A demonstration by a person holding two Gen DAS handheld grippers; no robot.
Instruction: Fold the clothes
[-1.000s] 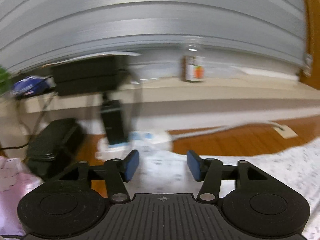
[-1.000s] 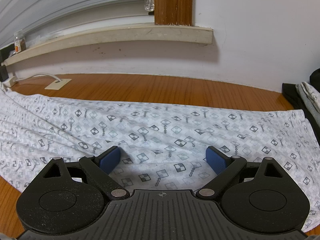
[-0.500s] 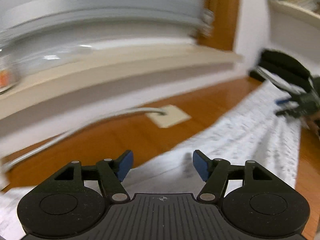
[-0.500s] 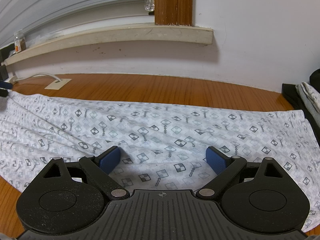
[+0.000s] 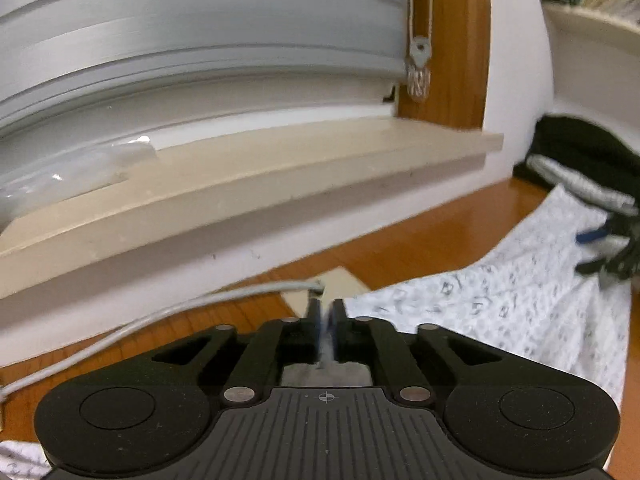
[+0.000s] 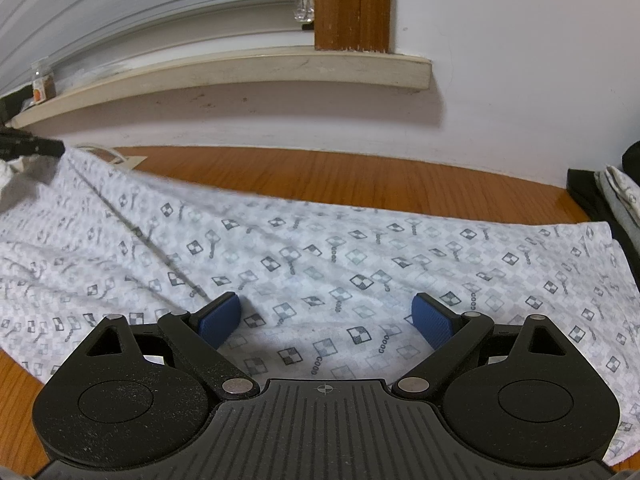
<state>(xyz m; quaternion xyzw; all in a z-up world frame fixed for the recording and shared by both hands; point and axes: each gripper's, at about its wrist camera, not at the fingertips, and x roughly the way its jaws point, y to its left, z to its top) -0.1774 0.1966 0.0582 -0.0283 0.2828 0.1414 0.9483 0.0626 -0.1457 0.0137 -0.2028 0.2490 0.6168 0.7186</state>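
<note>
Left wrist view: the left gripper is closing on what seems, through blur, an edge of the patterned garment on the wooden table.

Right wrist view: the right gripper hovers wide open over the unfolded cloth; folding is barely begun.

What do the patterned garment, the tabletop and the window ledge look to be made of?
Patterned garment: thin woven fabric, likely cotton, matte; it creases softly and drapes flat.
Tabletop: wood or wood veneer, glossy varnish; visible grain, and a sheen near the wall.
Window ledge: cream painted wood or stone, can't tell which; matte and scuffed with dark marks.
</note>
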